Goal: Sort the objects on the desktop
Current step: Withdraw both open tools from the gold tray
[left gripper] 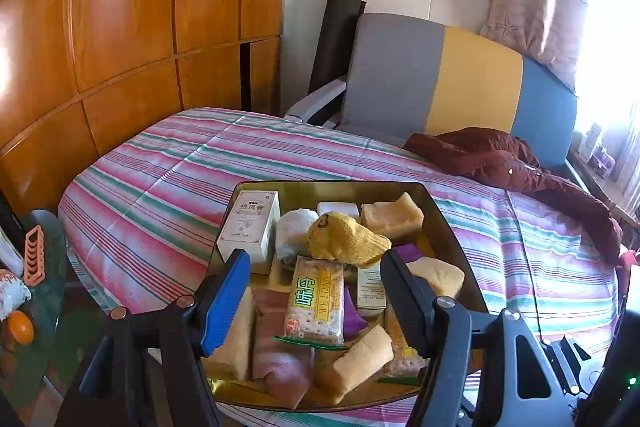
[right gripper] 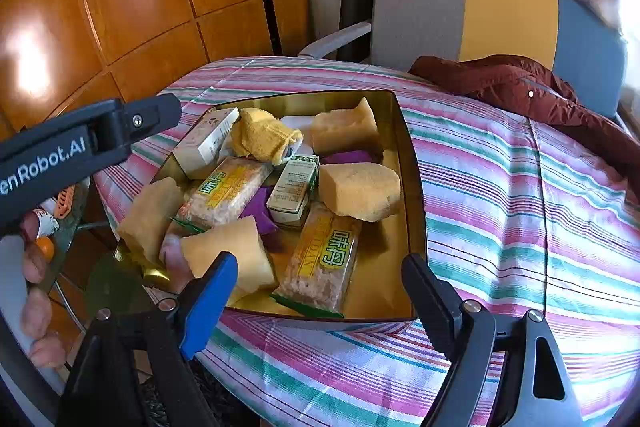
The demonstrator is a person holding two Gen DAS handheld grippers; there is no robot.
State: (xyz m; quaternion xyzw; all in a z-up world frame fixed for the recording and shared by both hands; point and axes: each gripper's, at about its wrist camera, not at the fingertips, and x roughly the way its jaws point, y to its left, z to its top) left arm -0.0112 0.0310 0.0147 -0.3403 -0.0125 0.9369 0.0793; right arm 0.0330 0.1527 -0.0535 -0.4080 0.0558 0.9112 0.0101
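A gold tray sits on a striped cloth, full of mixed items: yellow sponges, cracker packs, white boxes, a yellow cloth, purple pieces and a pink cloth. My left gripper is open and empty, hovering over the tray's near part. My right gripper is open and empty at the tray's near edge. The left gripper's body shows at the left of the right wrist view.
The striped cloth covers a rounded table. A dark red garment lies at the far right. A grey-yellow-blue chair stands behind. A glass side table with small items is at left. Wooden cabinets line the wall.
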